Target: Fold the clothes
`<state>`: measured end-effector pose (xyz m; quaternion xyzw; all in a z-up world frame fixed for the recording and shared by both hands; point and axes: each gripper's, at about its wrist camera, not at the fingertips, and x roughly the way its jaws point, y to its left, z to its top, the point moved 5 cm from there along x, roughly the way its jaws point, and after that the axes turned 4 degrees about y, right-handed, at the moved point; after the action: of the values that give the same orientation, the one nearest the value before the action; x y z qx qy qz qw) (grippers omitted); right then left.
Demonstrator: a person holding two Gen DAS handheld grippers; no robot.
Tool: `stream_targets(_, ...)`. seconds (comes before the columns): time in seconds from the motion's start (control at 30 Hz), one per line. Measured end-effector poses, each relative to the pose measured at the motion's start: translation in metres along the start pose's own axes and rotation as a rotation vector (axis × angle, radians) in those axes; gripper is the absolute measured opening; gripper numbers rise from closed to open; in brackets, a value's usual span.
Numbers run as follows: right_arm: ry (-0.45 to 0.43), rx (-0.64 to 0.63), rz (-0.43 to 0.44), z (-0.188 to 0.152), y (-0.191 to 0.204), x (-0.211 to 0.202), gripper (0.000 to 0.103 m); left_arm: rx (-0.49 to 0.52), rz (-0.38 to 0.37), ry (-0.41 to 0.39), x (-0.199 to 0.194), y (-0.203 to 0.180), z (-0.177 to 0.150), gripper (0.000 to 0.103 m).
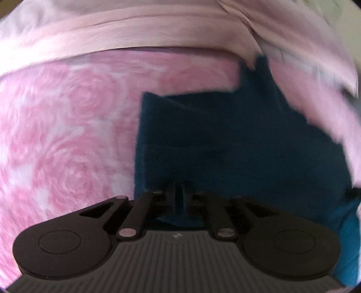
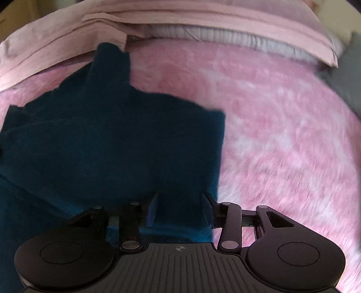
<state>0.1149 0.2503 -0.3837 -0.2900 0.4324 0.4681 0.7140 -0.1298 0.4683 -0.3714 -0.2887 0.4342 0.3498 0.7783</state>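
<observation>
A dark teal garment (image 1: 225,139) lies partly folded on the pink bedspread, with one narrow part reaching up to the pillows. My left gripper (image 1: 180,198) is shut on the garment's near edge, a thin fold pinched between its fingers. In the right wrist view the same garment (image 2: 112,139) fills the left half, its right edge running straight down to my right gripper (image 2: 180,207). That gripper's jaws stand partly apart with a thick bunch of teal cloth filling the gap and touching both pads.
The fluffy pink bedspread (image 2: 282,135) with rose swirls (image 1: 56,135) spreads around the garment. Pale pink pillows (image 2: 203,20) line the far edge (image 1: 158,29), over a white ribbed layer (image 2: 225,36). A grey cloth (image 2: 347,76) lies at the far right.
</observation>
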Motion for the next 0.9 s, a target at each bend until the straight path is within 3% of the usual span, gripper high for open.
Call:
stream_targets(0.07, -0.014, -0.005, 0.034, 0.02, -0.004, -0.002, 0.043, -0.025, -0.03, -0.014, -0.008, 0.003, 0.014, 0.008)
stream_targets(0.17, -0.029, -0.008, 0.087, 0.052, -0.008, -0.001, 0.043, 0.037, -0.105, -0.016, -0.004, -0.013, 0.049, 0.009)
stream_targets(0.33, 0.043, 0.047, 0.222, 0.122, 0.0, 0.057, 0.043, 0.072, -0.224, 0.025, 0.038, -0.049, 0.103, 0.015)
stream_targets(0.47, 0.039, 0.094, 0.336, 0.177, 0.019, 0.095, 0.043, 0.049, -0.289, 0.054, 0.08, -0.072, 0.141, 0.02)
stream_targets(0.63, 0.03, 0.112, 0.41, 0.23, 0.045, 0.134, 0.043, 0.061, -0.307, 0.082, 0.128, -0.095, 0.179, 0.022)
stream_targets(0.77, 0.033, 0.144, 0.441, 0.246, 0.056, 0.158, 0.042, 0.043, -0.315, 0.112, 0.158, -0.103, 0.192, 0.022)
stream_targets(0.8, 0.028, 0.149, 0.447, 0.248, 0.056, 0.16, 0.035, 0.032, -0.343, 0.113, 0.162, -0.105, 0.194, 0.019)
stream_targets(0.83, 0.019, 0.154, 0.457, 0.249, 0.056, 0.162, 0.003, 0.023, -0.381, 0.106, 0.161, -0.107, 0.194, 0.003)
stream_targets(0.9, -0.013, 0.179, 0.477, 0.248, 0.049, 0.154, 0.004, 0.015, -0.448, 0.068, 0.151, -0.106, 0.193, 0.004)
